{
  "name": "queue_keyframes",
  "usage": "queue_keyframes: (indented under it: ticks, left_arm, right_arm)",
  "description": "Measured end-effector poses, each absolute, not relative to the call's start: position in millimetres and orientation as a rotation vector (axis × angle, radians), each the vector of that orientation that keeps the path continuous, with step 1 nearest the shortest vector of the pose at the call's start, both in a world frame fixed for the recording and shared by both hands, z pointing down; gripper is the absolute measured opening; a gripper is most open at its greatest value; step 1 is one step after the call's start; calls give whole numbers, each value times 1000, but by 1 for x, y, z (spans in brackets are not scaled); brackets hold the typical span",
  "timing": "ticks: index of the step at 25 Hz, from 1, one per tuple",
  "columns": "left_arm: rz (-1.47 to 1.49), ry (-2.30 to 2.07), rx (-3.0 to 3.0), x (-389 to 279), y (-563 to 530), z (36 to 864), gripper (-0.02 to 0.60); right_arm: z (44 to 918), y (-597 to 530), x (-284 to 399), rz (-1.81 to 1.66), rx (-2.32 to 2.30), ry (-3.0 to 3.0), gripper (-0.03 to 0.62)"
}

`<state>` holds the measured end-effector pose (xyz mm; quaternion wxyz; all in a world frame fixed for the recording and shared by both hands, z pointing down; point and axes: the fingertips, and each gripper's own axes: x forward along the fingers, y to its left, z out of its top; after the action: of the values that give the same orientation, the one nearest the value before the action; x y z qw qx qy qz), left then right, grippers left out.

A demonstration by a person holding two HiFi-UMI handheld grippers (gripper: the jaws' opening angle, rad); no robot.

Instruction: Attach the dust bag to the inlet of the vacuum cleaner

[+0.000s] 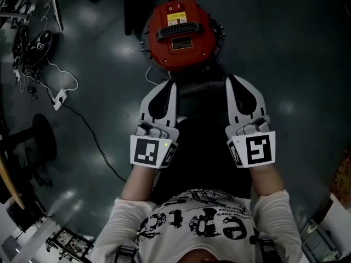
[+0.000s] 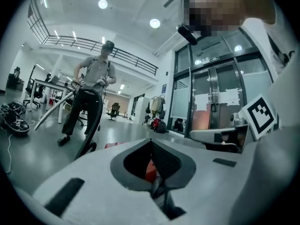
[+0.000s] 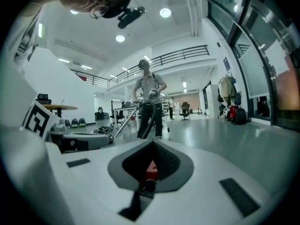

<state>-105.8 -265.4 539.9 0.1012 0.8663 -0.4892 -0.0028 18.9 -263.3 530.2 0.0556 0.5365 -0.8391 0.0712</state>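
Note:
The red vacuum cleaner (image 1: pixel 184 34) stands on the dark floor ahead of me, with a black handle and labels on its top. Both grippers are held level in front of my chest, side by side, pointing at it. My left gripper (image 1: pixel 171 84) has its white jaws closed together with nothing between them. My right gripper (image 1: pixel 230 78) is shut and empty as well. In the left gripper view the left gripper (image 2: pixel 151 139) shows only its closed jaws, with a bit of red through their window. The right gripper (image 3: pixel 152 142) looks the same in its own view. No dust bag shows in any view.
A white cable and power strip (image 1: pixel 59 97) lie on the floor at the left, near a chair base (image 1: pixel 41 141) and a heap of black gear (image 1: pixel 33 45). Another person (image 2: pixel 91 102) works with a hose farther off. Glass doors (image 2: pixel 215 97) stand at the right.

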Motion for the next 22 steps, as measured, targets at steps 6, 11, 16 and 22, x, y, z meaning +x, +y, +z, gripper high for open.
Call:
queue_keyframes:
  ticks: [6, 11, 16, 22]
  left_arm:
    - [-33, -1517, 2570, -99, -267, 380, 4]
    - [-12, -1522, 2519, -99, -241, 238, 3]
    - [33, -1599, 2575, -100, -211, 107, 5]
    - [10, -1640, 2564, -114, -159, 10, 4]
  right_arm:
    - [375, -259, 42, 226, 1676, -2521, 0]
    - [238, -237, 50, 189, 1651, -2464, 0]
    - [115, -213, 56, 81, 1649, -2451, 0]
    - [7, -158, 49, 27, 1686, -2473, 0]
